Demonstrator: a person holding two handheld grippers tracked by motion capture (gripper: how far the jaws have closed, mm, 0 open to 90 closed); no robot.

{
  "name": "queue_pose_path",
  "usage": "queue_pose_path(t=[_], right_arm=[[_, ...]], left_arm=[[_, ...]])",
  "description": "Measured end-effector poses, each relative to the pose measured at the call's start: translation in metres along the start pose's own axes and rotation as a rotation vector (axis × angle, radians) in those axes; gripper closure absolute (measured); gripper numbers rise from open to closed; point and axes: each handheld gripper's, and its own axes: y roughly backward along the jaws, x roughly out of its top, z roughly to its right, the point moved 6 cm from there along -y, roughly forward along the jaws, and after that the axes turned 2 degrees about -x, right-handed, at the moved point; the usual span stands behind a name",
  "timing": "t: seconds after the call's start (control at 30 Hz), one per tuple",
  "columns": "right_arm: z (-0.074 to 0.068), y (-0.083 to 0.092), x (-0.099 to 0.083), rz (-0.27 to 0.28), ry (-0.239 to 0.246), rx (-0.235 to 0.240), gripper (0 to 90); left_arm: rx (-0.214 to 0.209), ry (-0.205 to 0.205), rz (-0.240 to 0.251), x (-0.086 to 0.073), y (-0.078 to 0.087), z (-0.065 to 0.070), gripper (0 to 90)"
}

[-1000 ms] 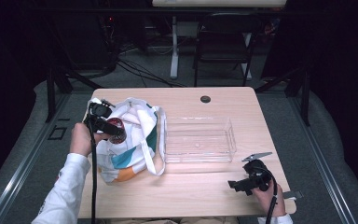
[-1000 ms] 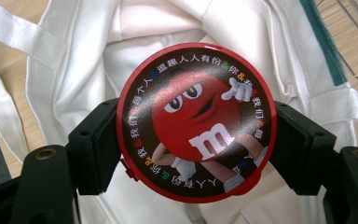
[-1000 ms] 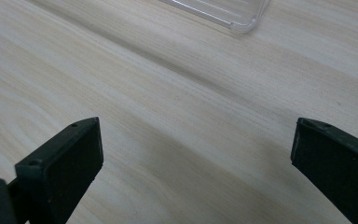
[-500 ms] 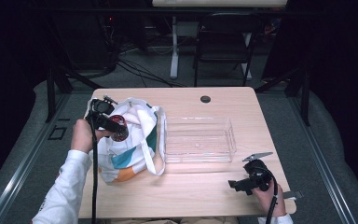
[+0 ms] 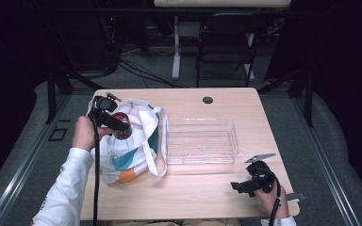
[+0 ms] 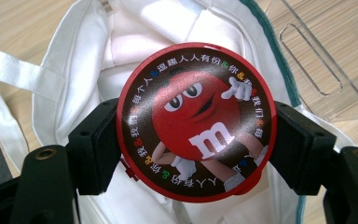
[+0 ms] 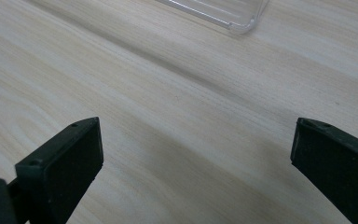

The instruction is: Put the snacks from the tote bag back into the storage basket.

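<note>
A round red candy tin [image 6: 196,121] with a red cartoon figure on its lid is pinched between both jaws of my left gripper [image 6: 193,154], which is shut on it. In the high view the tin [image 5: 121,126] hangs over the mouth of a white tote bag [image 5: 134,146] with teal and orange patches, at the table's left. The bag's white inside [image 6: 135,42] lies right beneath the tin. My right gripper [image 5: 241,187] rests near the front right of the table; its jaws [image 7: 193,163] stand wide open over bare wood.
A clear plastic tray [image 5: 201,140] stands in the middle of the wooden table [image 5: 188,197], just right of the bag; its corner [image 7: 242,21] lies ahead of the right gripper. A dark round grommet [image 5: 208,100] sits at the table's far edge. A chair stands beyond.
The left gripper with the tin has shifted only slightly over the bag. The right gripper has stayed where it was.
</note>
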Motion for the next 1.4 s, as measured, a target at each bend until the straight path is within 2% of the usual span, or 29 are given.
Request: queue_pose_path(t=[0.67, 1.4], right_arm=[[0.0, 0.0, 0.0, 0.004, 0.001, -0.003, 2.0], [0.0, 0.0, 0.0, 0.003, 0.002, 0.0, 2.2]], left_arm=[[-0.002, -0.057, 0.022, 0.032, 0.013, 0.019, 26.0], [-0.019, -0.113, 0.029, 0.061, 0.014, 0.043, 26.1]])
